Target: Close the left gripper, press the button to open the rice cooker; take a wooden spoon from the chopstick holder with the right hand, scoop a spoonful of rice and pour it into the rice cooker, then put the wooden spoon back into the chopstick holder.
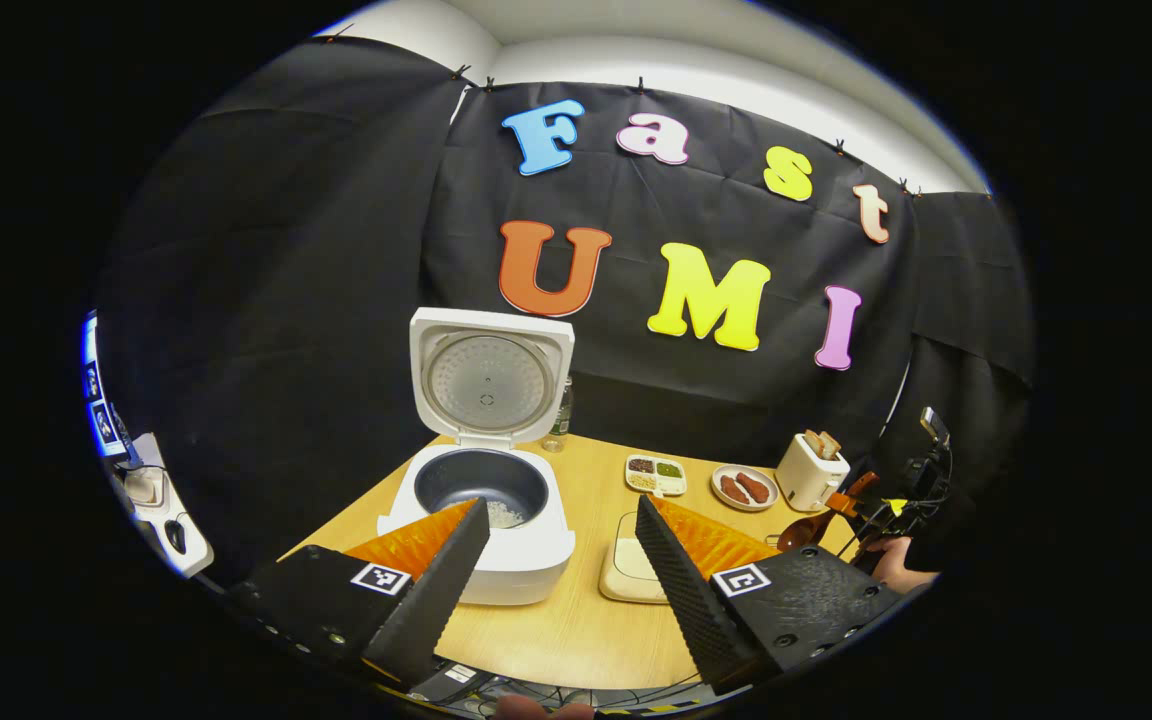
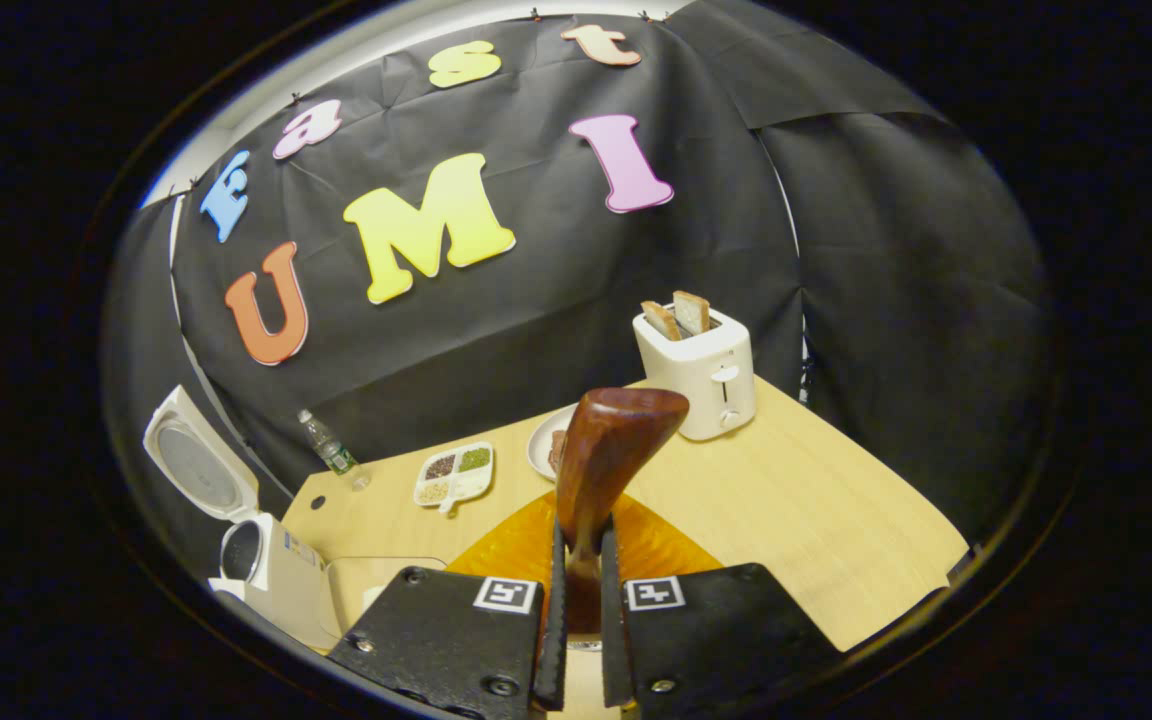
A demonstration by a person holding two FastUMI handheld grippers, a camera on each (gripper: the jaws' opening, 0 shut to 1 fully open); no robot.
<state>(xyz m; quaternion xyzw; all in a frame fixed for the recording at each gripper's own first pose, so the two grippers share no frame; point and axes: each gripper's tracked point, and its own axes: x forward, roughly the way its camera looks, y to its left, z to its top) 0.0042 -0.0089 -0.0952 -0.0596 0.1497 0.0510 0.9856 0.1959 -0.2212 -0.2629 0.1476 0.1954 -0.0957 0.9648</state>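
Wooden spoon (image 2: 608, 450) handle hidden between the jaws, divided dish (image 1: 656, 474) contents too small — unidentifiable

Even bright light, sharp focus, fisheye-curved edges

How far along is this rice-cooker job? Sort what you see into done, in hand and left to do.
Done: the rice cooker stands open, lid up, with some rice in the pot. In hand: the right gripper is shut on the wooden spoon, held above the table; whether its bowl is loaded can't be told. The left gripper is open, holding nothing. Left: returning the spoon to its holder, plus pouring if that isn't finished.
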